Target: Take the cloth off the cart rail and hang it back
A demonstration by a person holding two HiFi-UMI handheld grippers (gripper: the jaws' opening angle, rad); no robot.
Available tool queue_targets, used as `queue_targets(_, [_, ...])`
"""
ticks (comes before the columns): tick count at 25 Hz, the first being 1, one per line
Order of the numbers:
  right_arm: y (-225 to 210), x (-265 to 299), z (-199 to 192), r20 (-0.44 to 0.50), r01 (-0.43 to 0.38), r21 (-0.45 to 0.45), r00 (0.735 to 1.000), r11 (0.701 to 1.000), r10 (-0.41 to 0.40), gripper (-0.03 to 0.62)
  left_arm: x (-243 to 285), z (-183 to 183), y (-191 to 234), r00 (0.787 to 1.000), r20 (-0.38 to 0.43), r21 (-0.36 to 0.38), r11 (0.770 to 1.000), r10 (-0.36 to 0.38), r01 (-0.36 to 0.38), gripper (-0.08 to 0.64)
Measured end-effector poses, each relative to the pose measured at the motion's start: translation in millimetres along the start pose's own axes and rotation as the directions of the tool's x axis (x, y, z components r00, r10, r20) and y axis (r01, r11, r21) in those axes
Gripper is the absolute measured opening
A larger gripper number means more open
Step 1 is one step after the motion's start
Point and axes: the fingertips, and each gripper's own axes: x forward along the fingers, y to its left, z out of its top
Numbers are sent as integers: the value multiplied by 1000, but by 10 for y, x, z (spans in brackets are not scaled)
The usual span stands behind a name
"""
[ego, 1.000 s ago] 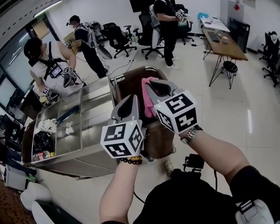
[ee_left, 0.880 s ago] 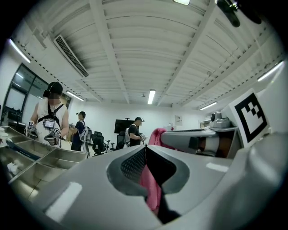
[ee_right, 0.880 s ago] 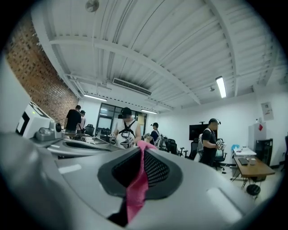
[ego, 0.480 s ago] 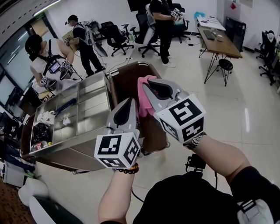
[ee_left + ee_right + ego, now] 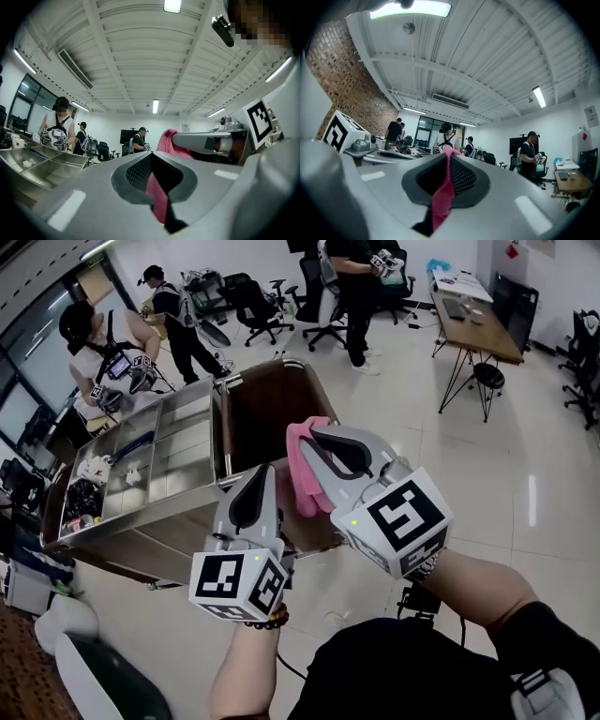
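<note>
Pink cloth, soft and bunched into folds, is held in the air just above the near end of a steel cart, clear of its rail. The left gripper pinches one part of it and the right gripper pinches another. Taking it off looks done. Hanging it back over the rail is what remains.

Open office. Glossy pale tile floor, white walls, one brick wall. Wooden desk on black legs at right, black swivel chairs at the back. Windows on the left. White ribbed ceiling, strip lights on.
</note>
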Motion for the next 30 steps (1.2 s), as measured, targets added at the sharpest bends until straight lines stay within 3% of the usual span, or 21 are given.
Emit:
queue_targets(6, [54, -402, -88, 9, -49, 20, 999, 999, 49, 12, -109, -127, -332, 1000, -16, 22, 999, 25, -25, 3])
queue_targets(14, [161, -785, -100, -15, -45, 75, 999, 996, 46, 14, -254, -127, -673, 1000, -23, 37, 999, 15, -14, 3])
queue_targets(27, [456, -795, -24, 14, -19, 37, 1000, 999, 19, 15, -570, -57, -676, 999, -37, 43, 999, -30, 32, 3])
queue_targets(30, [519, -796, -6, -10, -7, 75, 1000, 997, 8, 15, -619, -44, -635, 999, -34, 37, 999, -36, 38, 5])
